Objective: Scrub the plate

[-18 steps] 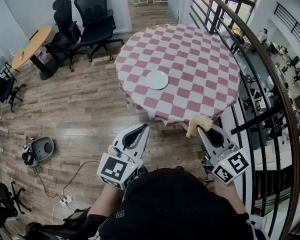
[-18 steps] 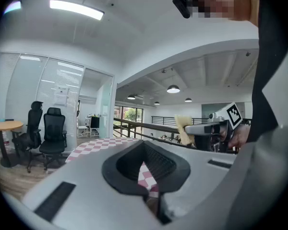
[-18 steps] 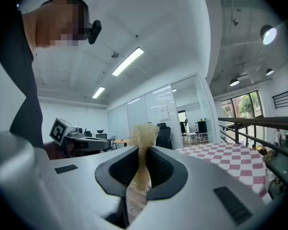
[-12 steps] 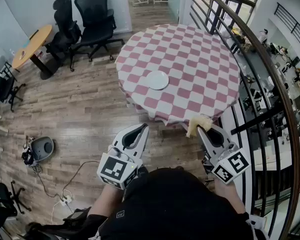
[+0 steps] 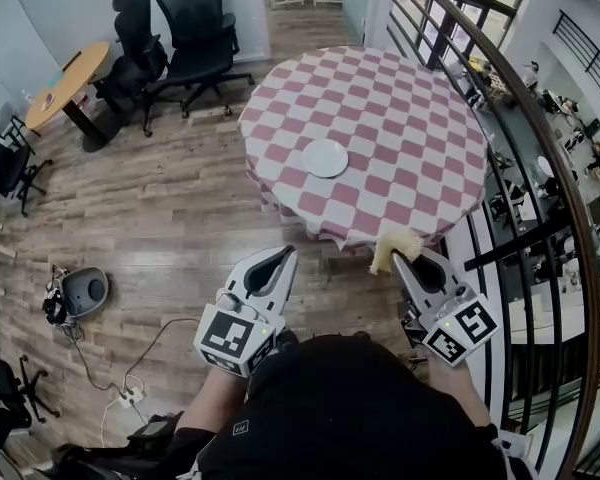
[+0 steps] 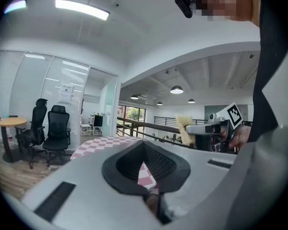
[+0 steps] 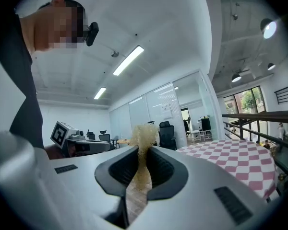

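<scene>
The right gripper [image 5: 405, 256] has its jaws closed down on a pale yellow, fibrous scrub pad [image 5: 395, 246]. In the right gripper view the pad [image 7: 143, 138] is squeezed thin between the 2 black pads and puffs out past the tips, so its free end is probably the working face for wiping. The left gripper [image 5: 283, 256] has its jaws drawn together on nothing, and only a sliver of checked cloth shows through the slit in the left gripper view. I judge it is kept spare to steady the dish once the person is close enough.

Both tools are held at waist height, short of the table. The white plate [image 5: 326, 158] lies flat and alone near the middle of the round table [image 5: 280, 98], well apart from both grippers, so the scrubbing is not yet begun and the approach is still to be made. The plate's central spot leaves room on all sides for a scrubbing stroke.

As for writing, each gripper's cube carries black-and-white square markers but no words. A small mark on the person's dark clothing [image 5: 240, 428] is too small to read, and so are the sheets on the glass wall [image 6: 66, 95]
</scene>
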Demonstrator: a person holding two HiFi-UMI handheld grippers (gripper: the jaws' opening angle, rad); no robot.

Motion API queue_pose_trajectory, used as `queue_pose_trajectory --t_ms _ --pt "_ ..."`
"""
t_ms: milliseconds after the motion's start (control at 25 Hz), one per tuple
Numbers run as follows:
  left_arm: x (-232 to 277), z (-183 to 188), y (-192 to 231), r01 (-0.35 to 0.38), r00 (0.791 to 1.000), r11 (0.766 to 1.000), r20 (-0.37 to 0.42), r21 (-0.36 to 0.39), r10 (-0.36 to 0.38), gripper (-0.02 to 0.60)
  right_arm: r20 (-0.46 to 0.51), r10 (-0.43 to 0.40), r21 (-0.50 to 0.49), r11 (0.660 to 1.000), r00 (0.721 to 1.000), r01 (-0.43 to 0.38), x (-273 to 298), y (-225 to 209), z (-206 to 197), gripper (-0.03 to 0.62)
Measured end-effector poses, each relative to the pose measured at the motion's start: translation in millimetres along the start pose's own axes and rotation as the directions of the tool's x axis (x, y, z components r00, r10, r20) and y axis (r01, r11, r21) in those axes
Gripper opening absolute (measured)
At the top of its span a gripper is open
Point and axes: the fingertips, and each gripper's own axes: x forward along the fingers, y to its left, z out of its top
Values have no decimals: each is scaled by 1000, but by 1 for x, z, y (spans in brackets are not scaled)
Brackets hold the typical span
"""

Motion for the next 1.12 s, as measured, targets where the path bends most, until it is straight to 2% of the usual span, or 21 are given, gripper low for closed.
queue_pose_trajectory --t_ms 520,680,880,1120 --pt "-49 -10 64 2 1000 1000 17 -12 -1 5 -26 26 40 999 999 -25 69 60 -19 51" --pt "-55 -20 82 16 1000 999 3 -37 -16 5 -66 16 60 998 998 -12 81 74 -32 51" --pt "-41 -34 100 31 999 996 -22 -78 -33 5 -106 -9 89 996 994 19 91 64 -44 51" --pt "-6 -30 120 19 999 996 -34 -86 -22 5 -104 -11 105 994 995 22 114 27 -40 51"
